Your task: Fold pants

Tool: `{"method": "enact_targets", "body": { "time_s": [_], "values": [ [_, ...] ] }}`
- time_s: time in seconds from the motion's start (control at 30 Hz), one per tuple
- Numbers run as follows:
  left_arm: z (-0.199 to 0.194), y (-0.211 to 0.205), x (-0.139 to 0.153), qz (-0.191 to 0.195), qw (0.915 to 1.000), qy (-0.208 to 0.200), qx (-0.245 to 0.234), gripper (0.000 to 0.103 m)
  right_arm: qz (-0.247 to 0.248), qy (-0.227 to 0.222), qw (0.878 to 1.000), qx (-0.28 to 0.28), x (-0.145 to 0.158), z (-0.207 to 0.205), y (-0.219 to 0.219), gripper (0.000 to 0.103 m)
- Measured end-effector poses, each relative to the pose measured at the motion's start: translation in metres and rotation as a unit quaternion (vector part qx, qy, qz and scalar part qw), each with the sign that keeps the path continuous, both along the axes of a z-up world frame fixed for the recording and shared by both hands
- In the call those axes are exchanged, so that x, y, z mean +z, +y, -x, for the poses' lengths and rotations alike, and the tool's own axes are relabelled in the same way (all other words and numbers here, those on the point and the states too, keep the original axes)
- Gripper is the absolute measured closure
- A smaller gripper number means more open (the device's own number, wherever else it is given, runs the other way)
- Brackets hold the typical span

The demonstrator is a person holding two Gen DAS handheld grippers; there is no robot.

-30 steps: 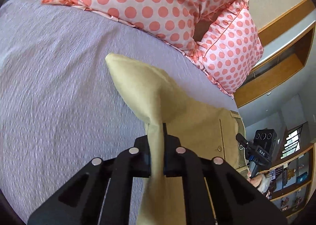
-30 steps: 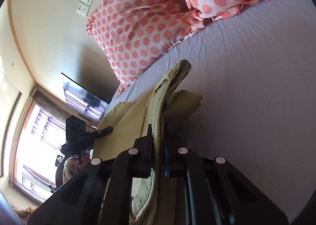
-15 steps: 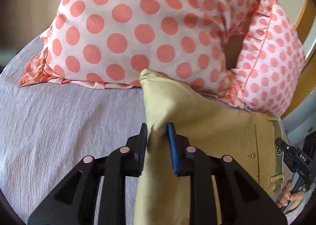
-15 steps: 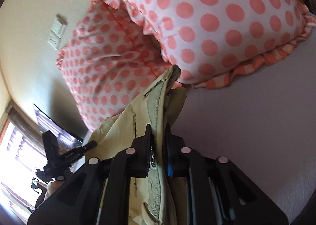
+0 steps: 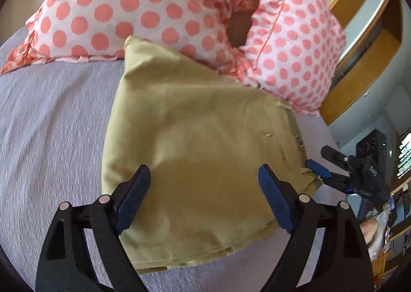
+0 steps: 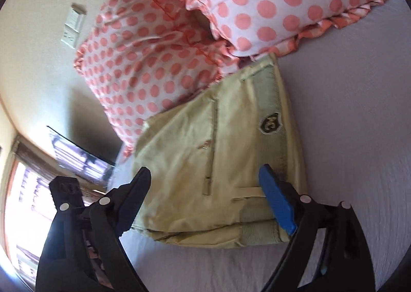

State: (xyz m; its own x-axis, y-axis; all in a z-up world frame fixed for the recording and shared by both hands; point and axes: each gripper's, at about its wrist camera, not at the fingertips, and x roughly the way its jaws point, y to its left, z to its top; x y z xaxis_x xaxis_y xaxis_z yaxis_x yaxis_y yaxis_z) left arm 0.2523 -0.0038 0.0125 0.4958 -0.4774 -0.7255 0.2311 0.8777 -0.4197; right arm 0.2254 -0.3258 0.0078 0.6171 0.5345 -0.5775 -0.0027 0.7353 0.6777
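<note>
The khaki pants (image 5: 195,158) lie folded in a compact stack on the lilac bedspread (image 5: 51,138), their far edge touching the pillows. My left gripper (image 5: 204,198) is open and empty, its jaws spread wide just above the near edge of the stack. In the right wrist view the pants (image 6: 218,163) show the waistband, a dark badge (image 6: 269,124) and a pocket seam. My right gripper (image 6: 205,199) is open and empty above the stack's near edge. It also shows in the left wrist view (image 5: 334,171) at the stack's right corner.
Two white pillows with coral dots (image 5: 159,7) (image 6: 143,68) lean at the head of the bed behind the pants. A wooden shelf unit (image 5: 364,43) stands to the right of the bed. A wall switch plate (image 6: 73,25) and a window (image 6: 30,210) lie to the left.
Both grippers held pants fabric and carried it toward the pillows. Both have now opened and let go, and the pants lie folded on the bed.
</note>
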Motion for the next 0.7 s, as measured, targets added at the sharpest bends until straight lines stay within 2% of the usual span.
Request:
{"method": "enact_targets", "body": {
  "time_s": [0.03,0.07,0.1,0.13,0.23,0.3,0.37,0.43,0.53,0.6,0.7],
  "values": [
    [0.002,-0.001,-0.006,-0.011,0.9999,0.005,0.009,0.022,0.004,-0.005,1.000,-0.003,0.000,0.005,0.001,0.015],
    [0.009,0.000,-0.004,-0.022,0.9996,-0.011,0.016,0.022,0.025,-0.012,1.000,-0.010,0.005,0.014,0.003,0.015],
    [0.018,0.001,0.000,-0.044,0.9984,-0.022,0.027,0.020,0.056,-0.018,0.998,-0.017,0.011,0.025,0.006,0.011],
    [0.028,0.002,0.002,-0.060,0.9971,-0.031,0.035,0.016,0.095,-0.025,0.995,-0.024,0.017,0.038,0.013,0.001],
    [0.069,0.010,0.006,-0.079,0.9940,-0.056,0.050,0.005,0.174,-0.079,0.981,-0.019,0.023,0.084,0.039,0.001],
    [0.098,0.012,0.001,-0.099,0.9913,-0.066,0.056,0.004,0.215,-0.107,0.971,-0.005,0.018,0.111,0.058,0.001],
    [0.123,0.011,-0.008,-0.129,0.9871,-0.069,0.066,0.004,0.260,-0.116,0.959,0.001,0.006,0.130,0.080,0.001],
    [0.144,0.011,-0.016,-0.145,0.9838,-0.073,0.075,0.004,0.289,-0.115,0.950,0.006,-0.006,0.141,0.097,0.001],
    [0.168,0.009,-0.021,-0.167,0.9771,-0.100,0.085,0.003,0.319,-0.114,0.941,-0.001,-0.019,0.149,0.109,0.001],
    [0.174,0.008,-0.023,-0.169,0.9763,-0.105,0.085,0.002,0.335,-0.112,0.935,-0.011,-0.025,0.152,0.113,0.001],
    [0.179,0.001,-0.027,-0.199,0.9689,-0.117,0.090,0.002,0.345,-0.109,0.932,-0.020,-0.031,0.156,0.116,0.001]
  ]
}}
